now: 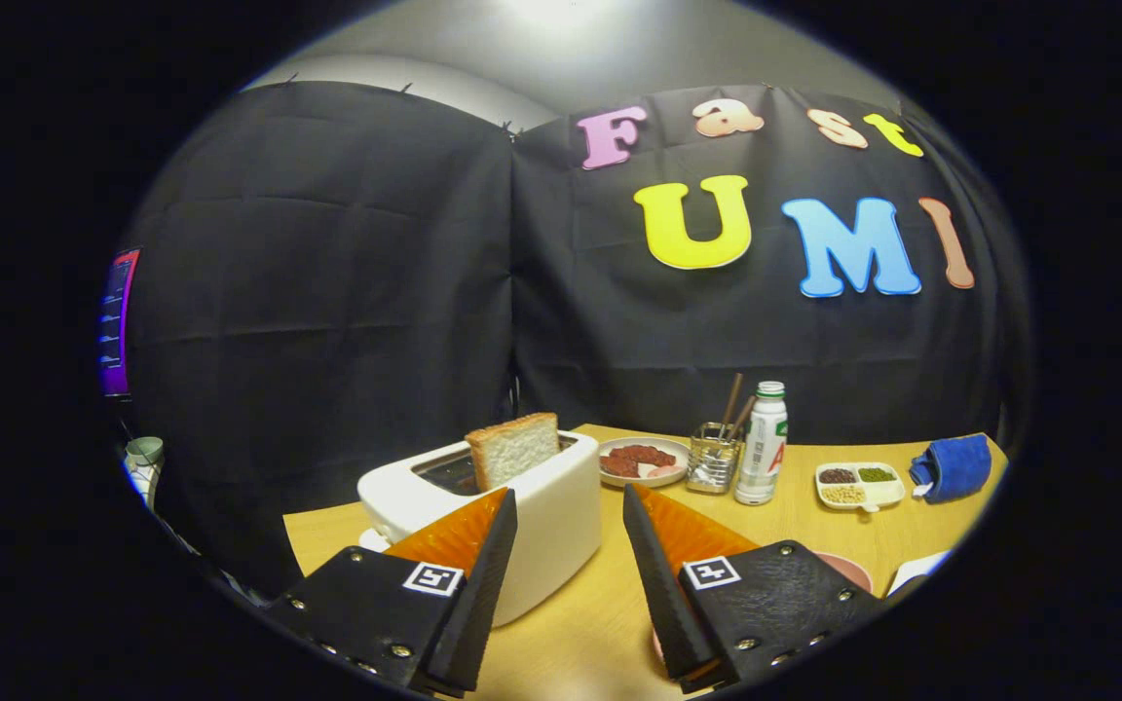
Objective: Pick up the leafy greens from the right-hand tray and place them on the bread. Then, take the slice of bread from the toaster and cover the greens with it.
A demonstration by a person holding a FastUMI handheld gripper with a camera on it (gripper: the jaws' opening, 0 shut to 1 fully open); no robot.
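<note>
While the gripper (569, 506) hangs with its two fingers spread wide and nothing between them, a wooden table (814, 531) stretches ahead to the black cloth wall (327, 292) of the booth. Just beyond the left finger stands a white toaster (542, 516), a slice of bread (514, 448) poking upright out of its slot (the finger's tip overlaps the toaster's near corner). Farther off, beyond the gap between the fingers, sits a round plate of reddish food (643, 461). To its right come a wire holder with sticks (715, 456) and a white bottle with a green cap (762, 443), standing close together. Farther right lie a small divided dish of beans and seeds (859, 484) and a rolled blue cloth (953, 466). A pink plate's rim (853, 568) peeks from behind the right finger; whether it carries the leafy greens cannot be told.
</note>
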